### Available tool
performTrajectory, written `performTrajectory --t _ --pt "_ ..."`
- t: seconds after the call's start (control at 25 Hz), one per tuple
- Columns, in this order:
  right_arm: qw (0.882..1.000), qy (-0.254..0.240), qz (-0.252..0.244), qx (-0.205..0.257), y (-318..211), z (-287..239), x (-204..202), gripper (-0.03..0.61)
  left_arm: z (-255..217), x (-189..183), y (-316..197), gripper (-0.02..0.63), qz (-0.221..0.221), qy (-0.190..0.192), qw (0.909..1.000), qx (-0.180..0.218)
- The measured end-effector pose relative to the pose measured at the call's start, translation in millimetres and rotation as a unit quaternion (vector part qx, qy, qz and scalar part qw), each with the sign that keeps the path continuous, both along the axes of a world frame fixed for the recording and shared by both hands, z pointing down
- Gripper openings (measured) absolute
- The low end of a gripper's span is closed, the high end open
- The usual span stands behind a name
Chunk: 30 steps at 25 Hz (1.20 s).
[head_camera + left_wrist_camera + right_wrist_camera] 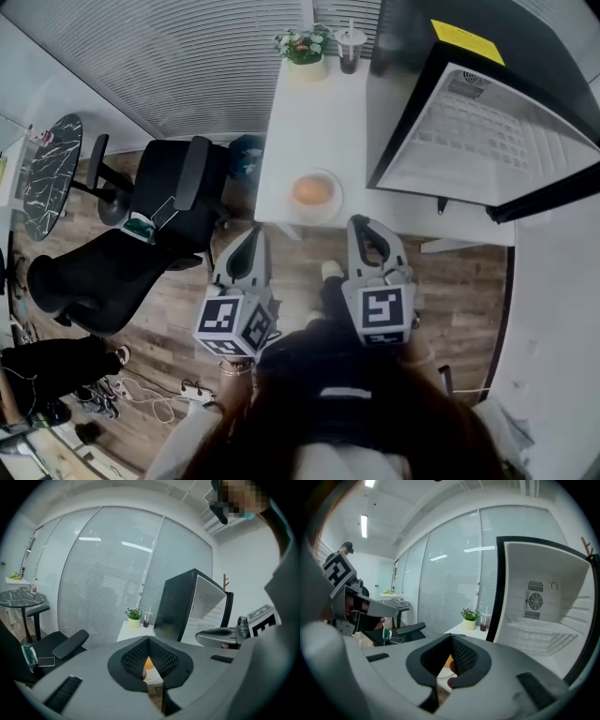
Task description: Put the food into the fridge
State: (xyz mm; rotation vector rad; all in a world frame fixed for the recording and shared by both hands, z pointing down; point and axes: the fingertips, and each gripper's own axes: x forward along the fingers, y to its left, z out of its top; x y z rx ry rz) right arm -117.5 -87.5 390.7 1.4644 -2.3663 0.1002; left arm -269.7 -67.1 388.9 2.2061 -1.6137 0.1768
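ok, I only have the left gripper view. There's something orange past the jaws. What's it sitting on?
Observer: The head view shows the orange food in a white dish near the front edge of the white table.
Operator: Either hand-held gripper at it yet?
Observer: No. In the head view the left hand-held gripper and the right hand-held gripper are around the table's near edge, with the dish ahead between them.
Operator: Room in the fridge?
Observer: The right gripper view looks into the open fridge, and the white shelf in sight is bare.
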Motion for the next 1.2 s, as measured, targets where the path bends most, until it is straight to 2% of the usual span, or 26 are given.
performTrajectory --t 0.24,0.44,1.08,1.2 --pt "1.0 0.009 -0.008 -0.019 -18.9 14.1 -0.7 -0.002 9.3 -0.5 -19.6 0.0 -0.005 0.004 1.0 0.001" --pt "0.999 0.008 -0.009 -0.053 -31.1 29.8 -0.8 -0.002 22.3 1.3 -30.5 0.0 -0.006 -0.001 0.9999 -0.013" --pt "0.993 0.015 -0.023 -0.116 -62.9 74.0 0.0 0.0 63.3 4.4 -62.6 0.011 -0.014 -0.004 0.9981 -0.06" --pt "0.991 0.021 -0.032 -0.131 -65.2 87.4 -0.6 0.044 69.1 5.1 -66.8 0.02 -0.014 -0.002 0.9977 -0.066"
